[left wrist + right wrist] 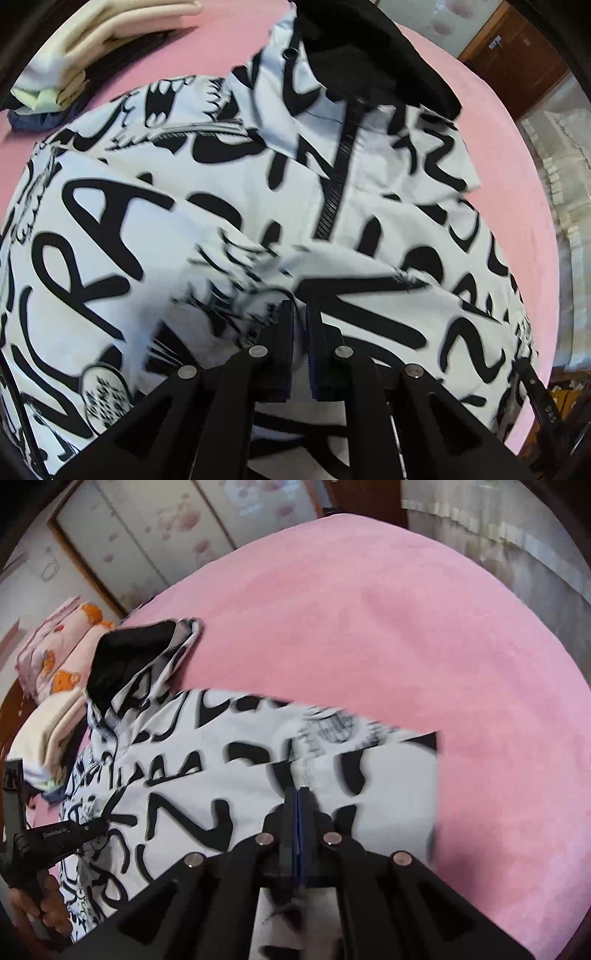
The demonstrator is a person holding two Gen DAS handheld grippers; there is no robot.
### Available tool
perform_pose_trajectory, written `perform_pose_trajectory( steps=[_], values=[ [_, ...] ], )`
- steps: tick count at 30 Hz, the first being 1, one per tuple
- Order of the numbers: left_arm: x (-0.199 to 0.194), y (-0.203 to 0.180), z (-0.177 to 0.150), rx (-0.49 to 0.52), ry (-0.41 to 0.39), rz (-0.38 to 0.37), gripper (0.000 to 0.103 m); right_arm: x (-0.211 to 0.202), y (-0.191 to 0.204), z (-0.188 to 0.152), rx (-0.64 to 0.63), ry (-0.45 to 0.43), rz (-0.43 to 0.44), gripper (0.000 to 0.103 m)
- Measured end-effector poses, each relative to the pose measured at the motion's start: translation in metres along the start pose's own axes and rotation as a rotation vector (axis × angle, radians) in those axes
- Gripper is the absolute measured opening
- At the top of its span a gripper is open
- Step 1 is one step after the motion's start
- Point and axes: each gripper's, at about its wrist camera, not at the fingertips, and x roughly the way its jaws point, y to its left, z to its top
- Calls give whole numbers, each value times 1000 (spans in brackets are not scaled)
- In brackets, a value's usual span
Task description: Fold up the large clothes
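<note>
Both grippers pinch the white jacket (229, 206): the left gripper (298, 308) is nearly shut on a fabric fold, the right gripper (298, 794) apparently fully closed on its hem. Jacket spreads toward twelve o'clock across the pink bed (369, 627), hood (136, 646) at ten.

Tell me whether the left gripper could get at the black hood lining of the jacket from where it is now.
Probably yes. The left gripper sits low on the jacket, and only flat printed fabric lies between it and the hood lining. But it appears shut on a fold, which it must release first.
</note>
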Motion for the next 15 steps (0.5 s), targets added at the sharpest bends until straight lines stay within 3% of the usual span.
perform_pose_trajectory(
  steps=[1, 4, 15],
  values=[
    [0, 2, 2, 12, -8, 16, 6, 0, -6, 1, 19, 4, 27, 0],
    [0, 5, 6, 26, -7, 38, 6, -7, -13, 4, -11, -30, -71, 0],
    [12, -6, 8, 49, 5, 118, 6, 6, -66, 10, 96, 0, -93, 0]
  ],
)
